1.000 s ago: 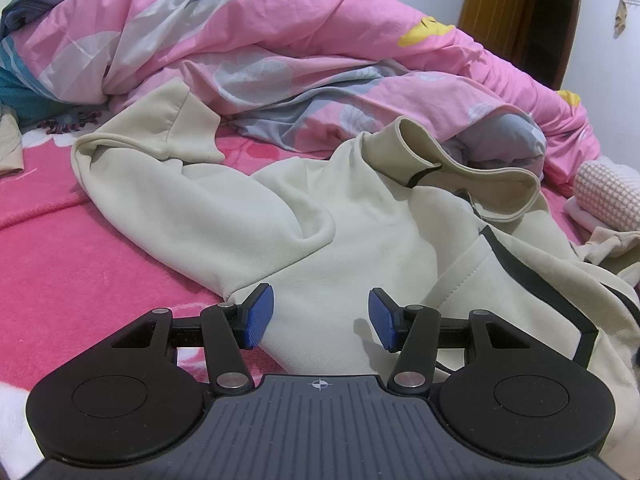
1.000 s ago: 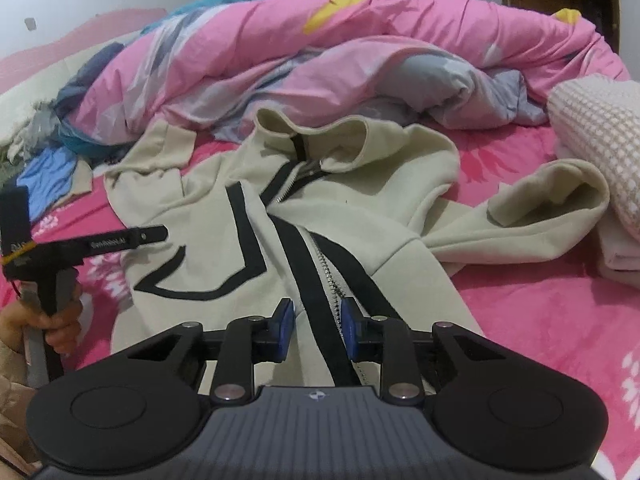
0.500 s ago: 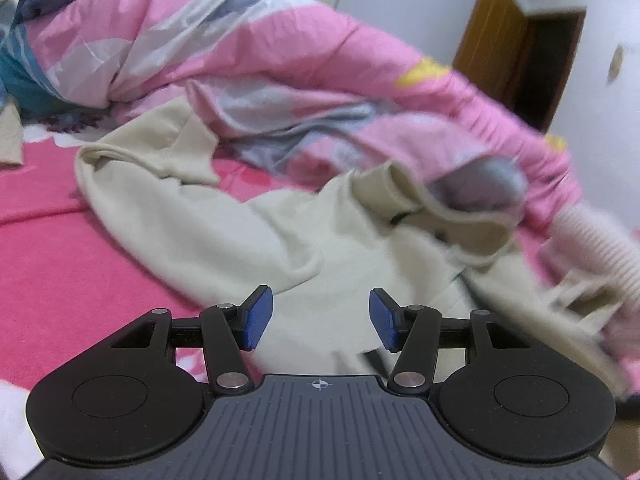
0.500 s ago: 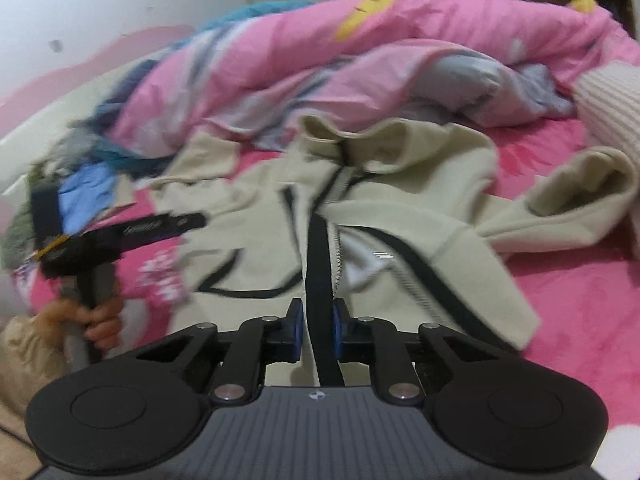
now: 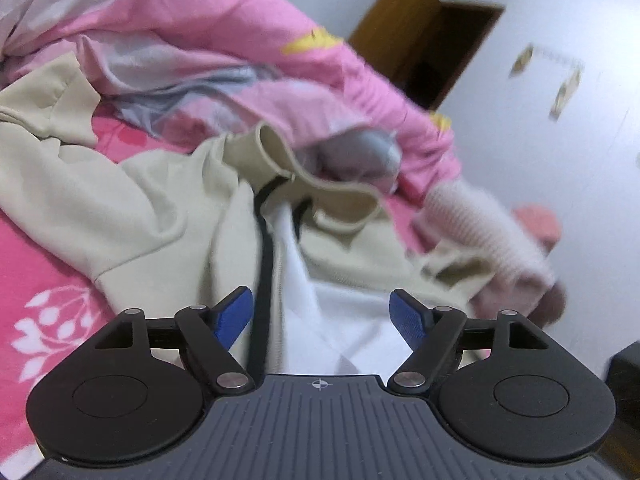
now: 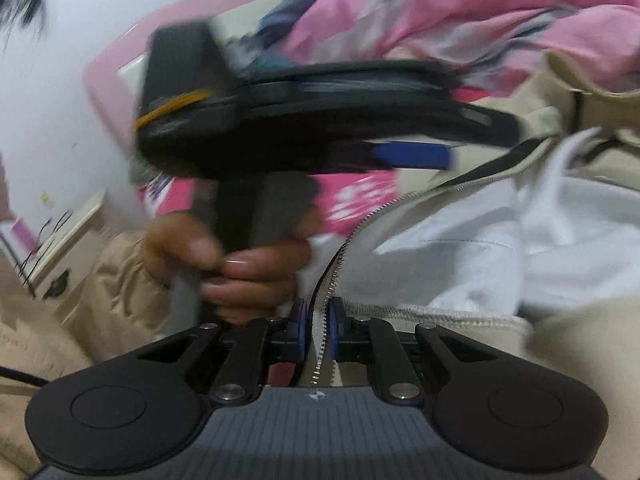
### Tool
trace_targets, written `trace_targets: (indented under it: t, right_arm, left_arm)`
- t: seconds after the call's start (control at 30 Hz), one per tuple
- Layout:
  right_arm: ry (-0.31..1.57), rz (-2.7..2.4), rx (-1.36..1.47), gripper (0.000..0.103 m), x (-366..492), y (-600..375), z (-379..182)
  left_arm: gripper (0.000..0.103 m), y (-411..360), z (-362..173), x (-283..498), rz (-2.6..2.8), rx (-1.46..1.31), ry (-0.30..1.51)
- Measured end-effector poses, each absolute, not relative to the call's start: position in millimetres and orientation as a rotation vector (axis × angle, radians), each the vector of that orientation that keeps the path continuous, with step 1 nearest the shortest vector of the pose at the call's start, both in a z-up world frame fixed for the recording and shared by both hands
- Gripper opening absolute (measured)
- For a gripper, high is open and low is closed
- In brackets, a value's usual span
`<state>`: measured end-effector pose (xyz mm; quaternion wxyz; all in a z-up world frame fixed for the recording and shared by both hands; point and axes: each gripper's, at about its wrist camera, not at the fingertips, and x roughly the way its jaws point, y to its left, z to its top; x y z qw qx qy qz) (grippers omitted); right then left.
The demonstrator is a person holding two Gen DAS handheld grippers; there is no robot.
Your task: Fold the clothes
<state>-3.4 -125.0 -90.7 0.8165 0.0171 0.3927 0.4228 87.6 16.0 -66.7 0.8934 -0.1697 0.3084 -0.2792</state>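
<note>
Left tool motion-blurred in right view; hoodie cut off at frame edge

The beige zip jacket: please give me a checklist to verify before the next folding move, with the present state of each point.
1. Right gripper holds the jacket's zipper edge: ok, the jaws are closing on it.
2. Left gripper free of cloth: ok, jaws opening, nothing pinched.
3. Jacket front opened: ok, white lining shows.
4. Left sleeve lying flat: not ok, crumpled near the pink quilt.
5. Grippers well apart: cannot tell; the left one looks near in the blurred right wrist view.
</note>
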Motion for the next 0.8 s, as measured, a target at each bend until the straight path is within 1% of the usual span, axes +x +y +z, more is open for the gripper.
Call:
trace_targets:
  t: [0.07,0.13,0.2,0.27,0.3,0.33,0.37,0.47,0.5,0.57,0.73,0.8]
  right_arm:
    - [0.848,0.895,0.001,0.015,-5.3,-125.5,-91.0]
    - [0.863,0.878,-0.002,0.015,-5.6,-134.2,-88.1]
    - [0.862,0.851,0.014,0.019,-6.0,-151.0,-81.2]
    - [0.840,0.820,0.036,0.026,-6.7,-172.0,-69.9]
    - [0.821,0.802,0.047,0.027,-7.0,-183.1,-62.7]
    - [0.799,0.782,0.054,0.033,-5.2,-192.4,-55.9]
    - [0.768,0.750,0.056,0.045,-2.2,-201.8,-48.1]
    - [0.680,0.601,0.040,0.060,14.6,-221.3,-30.3]
    - [0.654,0.545,0.033,0.068,22.4,-225.9,-25.2]
    - [0.642,0.425,-0.041,0.069,44.7,-225.2,-22.8]
    - [0.717,0.339,-0.236,0.069,104.4,-201.6,-47.4]
    - [0.759,0.335,-0.276,0.065,124.6,-195.3,-59.6]
  left_arm:
    - [0.071,8.1,-70.1,87.6,-0.533,-0.281,0.650]
    - [0.065,2.8,-73.2,89.2,-0.500,-0.228,0.657]
    - [0.060,1.9,-75.8,90.3,-0.473,-0.202,0.657]
    - [0.057,4.8,-76.5,90.0,-0.457,-0.206,0.653]
    - [0.055,7.3,-76.2,89.3,-0.449,-0.213,0.648]
    - [0.054,9.4,-75.9,89.1,-0.439,-0.218,0.644]
    - [0.053,11.5,-75.8,89.1,-0.428,-0.221,0.640]
    - [0.052,14.0,-75.3,89.0,-0.389,-0.209,0.628]
    - [0.051,13.9,-75.3,89.1,-0.375,-0.200,0.626]
    - [0.050,13.9,-76.8,89.9,-0.350,-0.185,0.626]
    - [0.050,13.4,-80.4,93.4,-0.338,-0.177,0.633]
    - [0.050,12.8,-81.7,94.3,-0.331,-0.173,0.635]
